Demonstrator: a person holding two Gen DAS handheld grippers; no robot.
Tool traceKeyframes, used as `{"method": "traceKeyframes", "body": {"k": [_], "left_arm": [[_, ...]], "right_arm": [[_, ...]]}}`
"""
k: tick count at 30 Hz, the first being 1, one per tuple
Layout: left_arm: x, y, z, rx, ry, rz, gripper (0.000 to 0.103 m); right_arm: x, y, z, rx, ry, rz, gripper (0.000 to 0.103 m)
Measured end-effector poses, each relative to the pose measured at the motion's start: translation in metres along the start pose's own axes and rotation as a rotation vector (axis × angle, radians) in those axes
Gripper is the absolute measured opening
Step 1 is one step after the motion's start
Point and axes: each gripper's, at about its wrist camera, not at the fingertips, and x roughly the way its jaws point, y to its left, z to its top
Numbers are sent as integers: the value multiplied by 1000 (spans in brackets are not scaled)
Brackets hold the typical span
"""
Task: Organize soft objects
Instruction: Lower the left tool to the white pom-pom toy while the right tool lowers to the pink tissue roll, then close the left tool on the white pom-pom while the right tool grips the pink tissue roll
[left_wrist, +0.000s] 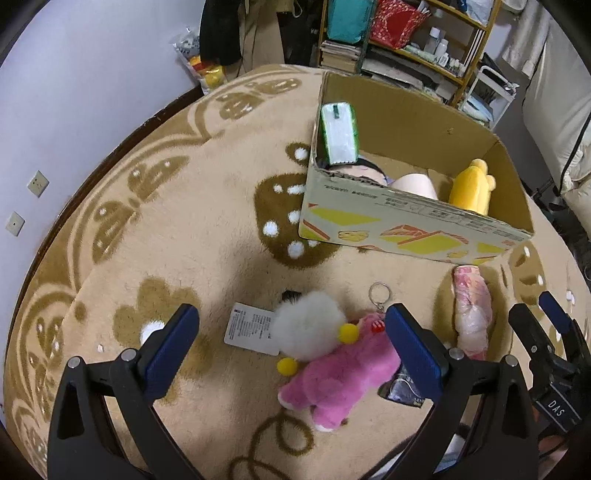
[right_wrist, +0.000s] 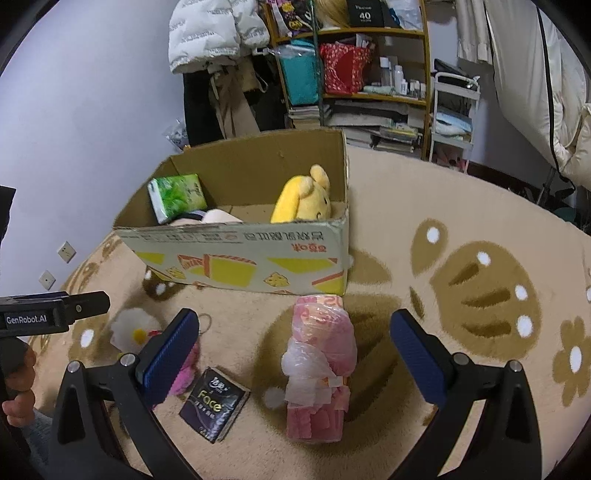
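A cardboard box (left_wrist: 413, 225) stands on the rug and holds a green tissue pack (left_wrist: 339, 134), a yellow plush (left_wrist: 471, 186) and a pale round toy (left_wrist: 413, 184). In front of it lie a white fluffy keychain toy (left_wrist: 308, 325), a pink plush (left_wrist: 343, 373), a dark "Face" tissue pack (right_wrist: 214, 402) and a pink plastic-wrapped roll (right_wrist: 319, 369). My left gripper (left_wrist: 291, 343) is open above the white and pink toys. My right gripper (right_wrist: 295, 354) is open around the pink roll, not touching it. The box (right_wrist: 243, 258) also shows in the right wrist view.
The beige patterned rug (left_wrist: 184, 229) covers the round surface. A wooden shelf (right_wrist: 373, 96) full of books and bags, hanging coats (right_wrist: 218, 40) and a white trolley (right_wrist: 454, 110) stand behind. A paper tag (left_wrist: 251, 328) lies beside the white toy.
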Motion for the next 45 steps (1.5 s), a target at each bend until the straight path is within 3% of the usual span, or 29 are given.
{"method": "traceKeyframes", "body": {"k": [10,19,21,25,29,32,35,45], "left_arm": [[35,-1,1,2,94,17,100],[51,-7,-1,28,133,47,100],[55,-7,-1,27,147,45,100],[62,-6,-3,22,167,56,98],[67,-4,-3,13,179,54,96],[68,-3,-4,6,187,41,88],[70,-1,-4,-6,201,36,81],[76,-4,-8,-6,254,1,52]], "right_arm": [[30,-11,-4,47,64,-12,103],[50,-14,-10,54,126,5,103],[56,-14,-12,52,155,18,97],[66,-10,-19,34,218,39,73],[66,-3,-21,2,213,38,73],[68,-3,-23,-2,221,31,71],[70,-3,-23,-9,232,-6,56],[77,-8,-28,-5,277,-37,49]]}}
